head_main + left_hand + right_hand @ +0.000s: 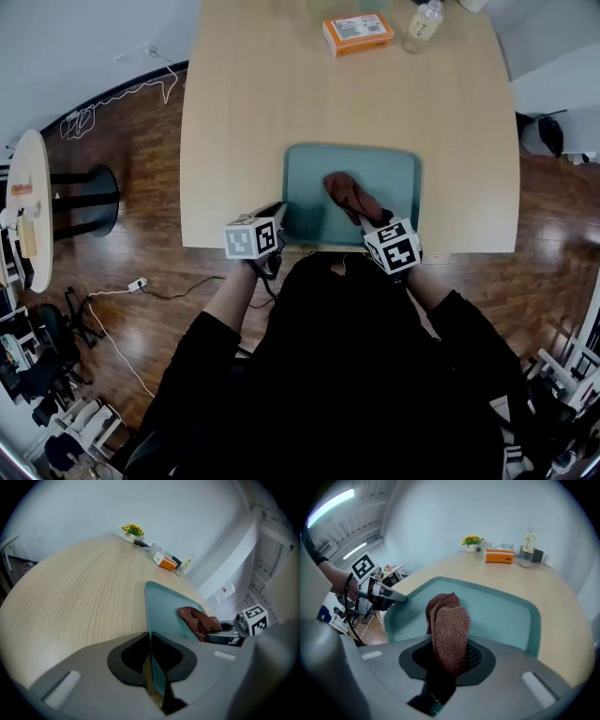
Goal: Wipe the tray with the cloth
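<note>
Setting: pale wooden table (253, 112) over a dark wood floor (141, 159). An orange box (357, 33) and a small bottle (424, 21) stand at the far edge, well beyond both sets of jaws. Tray (394, 178): teal, shallow, rounded corners, lying at the near edge of the table. Left gripper (151, 644): jaws together on the tray's near left rim, which runs edge-on between them and on ahead; judged to be steadying the tray. Right gripper (447, 660): jaws clamped on one end of the cloth (449, 620). Cloth: reddish-brown, bunched into a long roll, long axis running straight ahead from the right jaws, free end down on the tray floor just in front of them. Bare tray floor lies ahead of the right jaws and to both sides; the left jaws stand well off to the cloth's left. Wiping falls to the right hand; the coming stroke likely drags the cloth sideways across that floor.
</note>
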A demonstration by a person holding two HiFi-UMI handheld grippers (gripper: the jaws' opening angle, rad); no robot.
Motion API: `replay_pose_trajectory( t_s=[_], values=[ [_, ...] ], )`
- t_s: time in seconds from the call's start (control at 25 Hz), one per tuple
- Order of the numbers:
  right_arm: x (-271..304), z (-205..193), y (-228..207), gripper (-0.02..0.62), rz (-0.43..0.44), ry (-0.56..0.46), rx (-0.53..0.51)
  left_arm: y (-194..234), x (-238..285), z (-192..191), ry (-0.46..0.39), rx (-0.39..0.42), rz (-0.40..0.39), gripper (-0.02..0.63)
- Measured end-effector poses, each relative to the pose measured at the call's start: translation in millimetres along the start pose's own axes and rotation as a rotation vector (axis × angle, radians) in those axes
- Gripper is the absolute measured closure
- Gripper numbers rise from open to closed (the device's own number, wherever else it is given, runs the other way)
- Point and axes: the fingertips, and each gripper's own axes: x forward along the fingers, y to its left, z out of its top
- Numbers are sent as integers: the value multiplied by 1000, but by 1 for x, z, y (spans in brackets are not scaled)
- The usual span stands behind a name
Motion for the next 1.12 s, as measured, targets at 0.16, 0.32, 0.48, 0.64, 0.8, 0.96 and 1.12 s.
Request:
replay_pose_trajectory(
  t_s=[0.16,0.32,0.48,0.64,0.8,0.96,1.12],
  values=[
    [-42,-39,-76,517,-138,-21,136,1,-1,1,-7,0,17,604],
    [-60,-50,-93,518,-127,-51,212,-2,0,-2,-14,14,27,603],
    [-48,-42,-62,518,-83,19,181,-7,2,1,-21,-10,16,604],
    [-8,-8,24,518,117,67,4,-6,3,1,-24,-65,-9,606],
    [29,18,111,518,271,131,-296,-8,4,1,-23,-89,-50,604],
    [51,35,175,518,347,131,-577,-5,3,3,-8,-126,-99,601],
    [56,35,177,518,366,125,-538,-2,3,4,-3,-109,-97,601]
  ],
)
